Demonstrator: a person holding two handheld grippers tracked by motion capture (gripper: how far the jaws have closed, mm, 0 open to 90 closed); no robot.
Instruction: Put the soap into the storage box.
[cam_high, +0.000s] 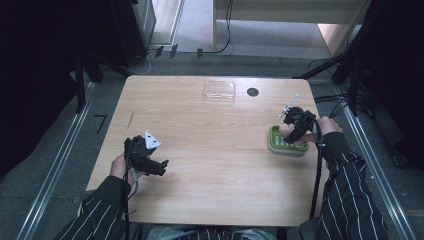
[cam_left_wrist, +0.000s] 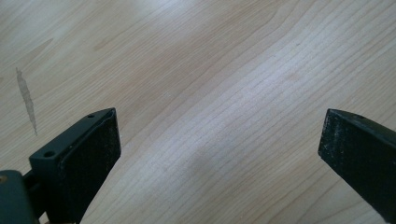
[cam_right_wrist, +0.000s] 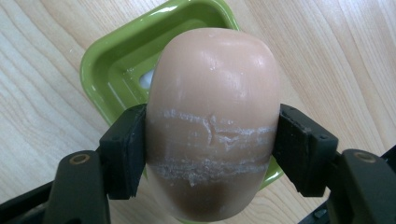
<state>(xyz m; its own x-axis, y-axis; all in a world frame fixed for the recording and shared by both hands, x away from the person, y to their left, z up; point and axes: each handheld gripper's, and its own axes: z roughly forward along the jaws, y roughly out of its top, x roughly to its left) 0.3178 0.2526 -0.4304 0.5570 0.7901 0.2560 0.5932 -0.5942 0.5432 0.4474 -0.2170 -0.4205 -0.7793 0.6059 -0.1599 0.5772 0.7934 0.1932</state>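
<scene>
I have the right tool (cam_right_wrist: 211, 154) clenched on a bar of soap (cam_right_wrist: 212, 116), its two black pads pressed to the bar's flanks, and the scuffed white lines across the soap run level with the pads. Seen along the jaws, the bar sits over the green soap dish (cam_right_wrist: 121, 60), whose slotted floor shows behind and beneath it. From the high view the same tool (cam_high: 295, 131) is right at the dish (cam_high: 276, 142), which stands near the right edge of the bench (cam_high: 210, 150). I cannot tell whether the soap rests on the dish floor or hangs just above it, so I cannot say for certain whether I am lifting it out or setting it in.

My left tool (cam_high: 162, 167) is released, jaws wide apart with nothing between them but bare wood, and it waits low over the near left part of the bench, well apart from the dish.

A clear plastic box (cam_high: 220, 91) lies at the far edge, near a small dark disc (cam_high: 252, 92), and neither is touched.

My judgement: the grip is made and secure, so the grasping step is done, and what is left is the carry or the release, with the box a likely place for the soap if it is on its way out
</scene>
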